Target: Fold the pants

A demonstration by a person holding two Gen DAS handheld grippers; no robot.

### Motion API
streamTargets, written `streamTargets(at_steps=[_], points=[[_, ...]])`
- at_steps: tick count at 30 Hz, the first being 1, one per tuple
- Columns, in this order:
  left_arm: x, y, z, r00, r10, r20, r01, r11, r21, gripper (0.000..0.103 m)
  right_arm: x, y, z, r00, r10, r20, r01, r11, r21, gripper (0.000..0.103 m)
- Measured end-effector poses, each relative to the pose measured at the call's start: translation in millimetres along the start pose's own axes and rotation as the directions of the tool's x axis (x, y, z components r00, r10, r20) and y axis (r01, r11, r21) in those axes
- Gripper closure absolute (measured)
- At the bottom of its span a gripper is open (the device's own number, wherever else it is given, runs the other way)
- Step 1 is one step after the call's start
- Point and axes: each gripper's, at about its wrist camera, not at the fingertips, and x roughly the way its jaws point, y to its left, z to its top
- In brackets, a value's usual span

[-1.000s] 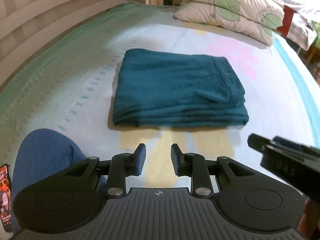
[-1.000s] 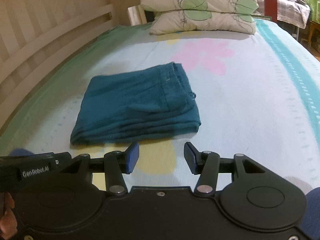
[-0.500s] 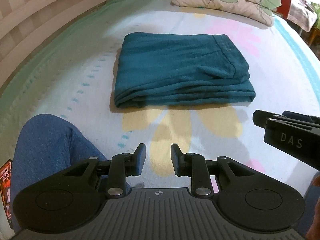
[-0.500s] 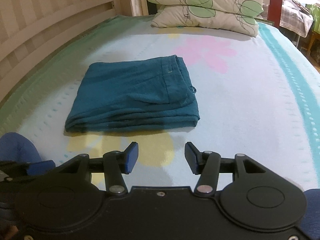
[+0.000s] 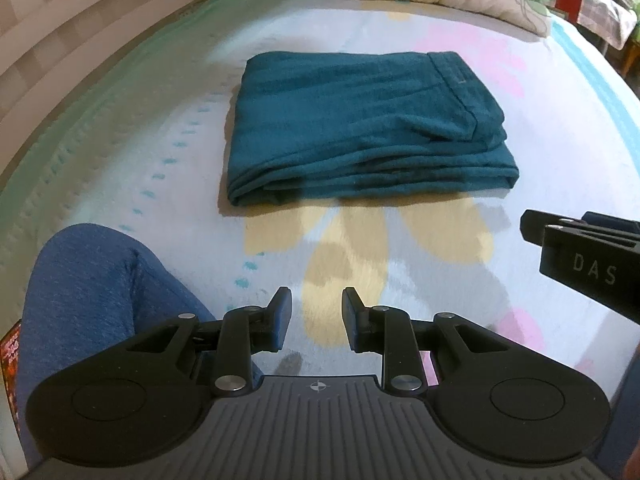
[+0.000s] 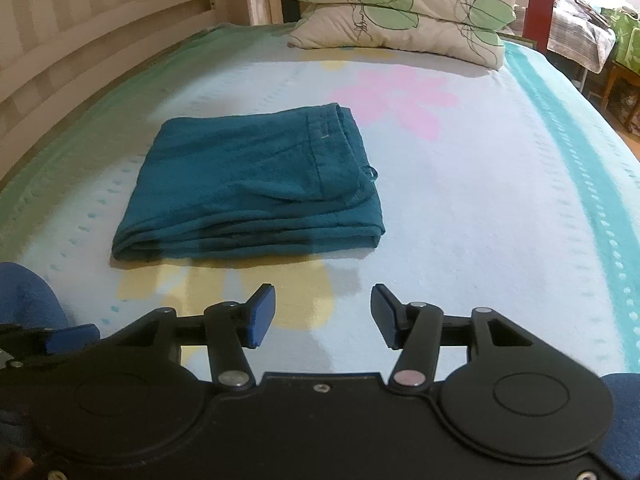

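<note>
The teal pants (image 5: 360,128) lie folded in a flat rectangle of several layers on the bed, with the waistband on the right side; they also show in the right wrist view (image 6: 256,188). My left gripper (image 5: 316,316) is open and empty, held back from the pants' near edge. My right gripper (image 6: 323,316) is open and empty, also held back from the near edge. The right gripper's body shows at the right edge of the left wrist view (image 5: 588,256).
A light blue flowered bedsheet (image 6: 480,208) covers the bed. Two pillows (image 6: 400,12) are stacked at the far end. A slatted wooden bed rail (image 6: 80,40) runs along the left. A knee in blue cloth (image 5: 92,280) is at near left.
Both grippers have drawn back and risen from the folded pants, which now lie farther ahead in both views. The pants have not moved.
</note>
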Motion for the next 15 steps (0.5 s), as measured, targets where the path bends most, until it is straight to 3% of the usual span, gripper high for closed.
streamTargets(at_steps=[15], points=[[4.9,1.1,-1.9,1.0,-0.006,-0.021,0.006,1.0,0.003,0.076,2.2,-1.6,-2.1,1.0,-0.001,-0.007,0.001,1.0,-0.012,0.043]])
